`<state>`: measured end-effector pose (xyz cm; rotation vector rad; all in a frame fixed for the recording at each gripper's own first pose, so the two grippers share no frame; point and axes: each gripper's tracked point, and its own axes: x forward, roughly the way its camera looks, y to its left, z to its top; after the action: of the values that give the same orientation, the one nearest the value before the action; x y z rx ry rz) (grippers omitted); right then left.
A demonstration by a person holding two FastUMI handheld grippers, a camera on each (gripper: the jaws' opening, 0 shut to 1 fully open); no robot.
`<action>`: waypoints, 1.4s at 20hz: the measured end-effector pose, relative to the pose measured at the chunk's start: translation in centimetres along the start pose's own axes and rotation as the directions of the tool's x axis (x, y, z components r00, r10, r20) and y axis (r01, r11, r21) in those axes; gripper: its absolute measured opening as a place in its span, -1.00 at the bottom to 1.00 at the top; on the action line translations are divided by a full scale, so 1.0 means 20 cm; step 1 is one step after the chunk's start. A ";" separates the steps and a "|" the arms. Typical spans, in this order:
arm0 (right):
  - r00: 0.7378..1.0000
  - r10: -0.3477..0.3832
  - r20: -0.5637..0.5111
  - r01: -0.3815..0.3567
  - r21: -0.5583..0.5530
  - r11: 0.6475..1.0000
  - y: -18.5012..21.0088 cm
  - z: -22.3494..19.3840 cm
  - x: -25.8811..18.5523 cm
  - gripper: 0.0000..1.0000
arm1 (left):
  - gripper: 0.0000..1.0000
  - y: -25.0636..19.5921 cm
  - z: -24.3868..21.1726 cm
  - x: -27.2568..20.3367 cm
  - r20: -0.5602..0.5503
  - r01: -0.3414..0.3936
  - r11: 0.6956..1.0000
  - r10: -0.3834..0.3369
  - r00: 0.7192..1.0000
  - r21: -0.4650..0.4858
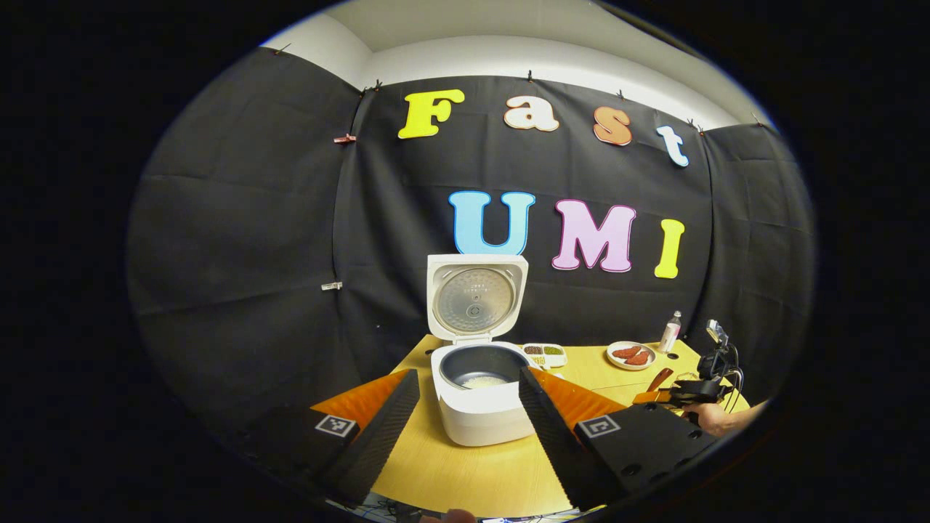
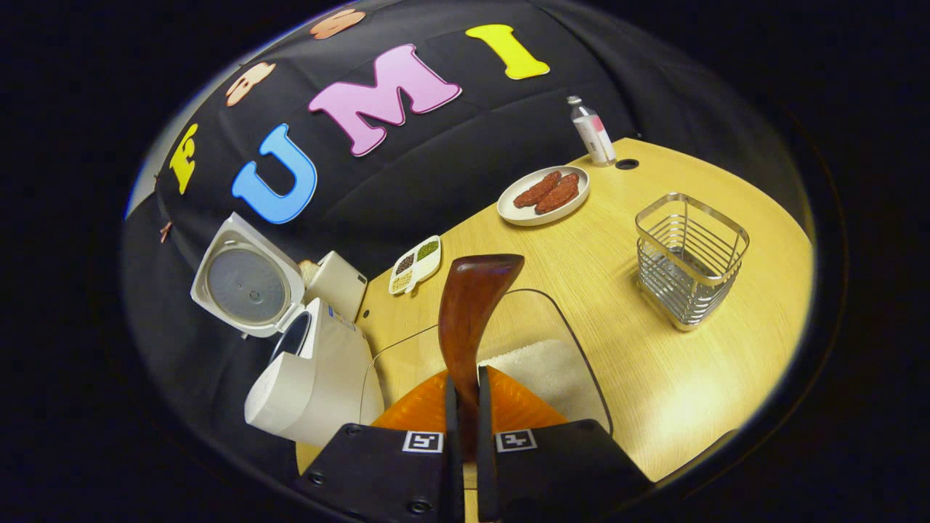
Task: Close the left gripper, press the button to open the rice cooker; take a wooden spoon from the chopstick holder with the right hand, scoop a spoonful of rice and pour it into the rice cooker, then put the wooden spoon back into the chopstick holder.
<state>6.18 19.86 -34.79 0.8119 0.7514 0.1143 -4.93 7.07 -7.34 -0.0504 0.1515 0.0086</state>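
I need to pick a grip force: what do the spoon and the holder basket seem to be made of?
The spoon looks like dark, reddish-brown wood with a smooth, glossy finish. The holder basket looks like shiny metal wire, probably steel: thin silvery bars with bright reflections.

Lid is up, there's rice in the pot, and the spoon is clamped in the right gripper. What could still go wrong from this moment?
1. The wooden spoon is pinched by its handle alone in the right gripper; it could twist or slip on the way.
2. The wire chopstick holder looks light and stands free on the table; a slanted insertion might tip or push it.
3. The clear rice container sits just under the spoon and could be bumped.
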 end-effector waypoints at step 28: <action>0.984 0.123 0.128 -0.156 0.297 0.942 0.06 0.31 -0.28 -0.77 | 0.91 -0.03 0.04 -0.16 0.029 -0.018 0.999 0.019 0.999 -0.043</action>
<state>6.23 14.76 -28.08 1.1597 0.6158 0.0812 -7.87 6.55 -5.96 -0.0910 0.1224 0.0309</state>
